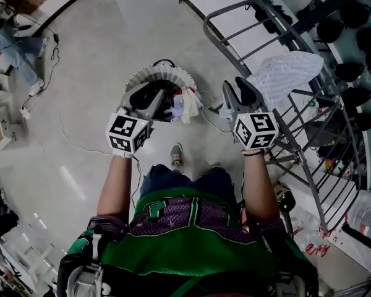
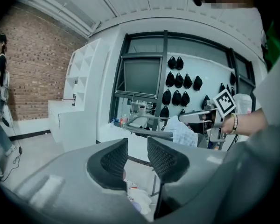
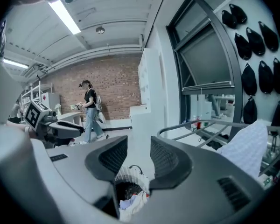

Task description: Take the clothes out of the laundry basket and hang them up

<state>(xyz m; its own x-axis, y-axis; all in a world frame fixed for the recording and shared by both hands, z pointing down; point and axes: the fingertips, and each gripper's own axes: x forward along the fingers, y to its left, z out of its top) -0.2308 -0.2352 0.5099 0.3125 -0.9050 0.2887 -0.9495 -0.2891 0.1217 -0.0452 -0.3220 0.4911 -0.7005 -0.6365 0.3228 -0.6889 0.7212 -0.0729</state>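
Clothes (image 1: 185, 104) heaped mid-frame in the laundry basket (image 1: 161, 75) look soft, light and pinchable at any fold, while the left hand-held gripper (image 1: 150, 101) and right hand-held gripper (image 1: 240, 93) gape empty.

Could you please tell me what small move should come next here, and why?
Probably lower the right gripper toward the pale garment draped over the rim of the laundry basket. Both it and the left gripper have their fingers apart with nothing between them, held above the basket, while one white cloth already lies on the drying rack.
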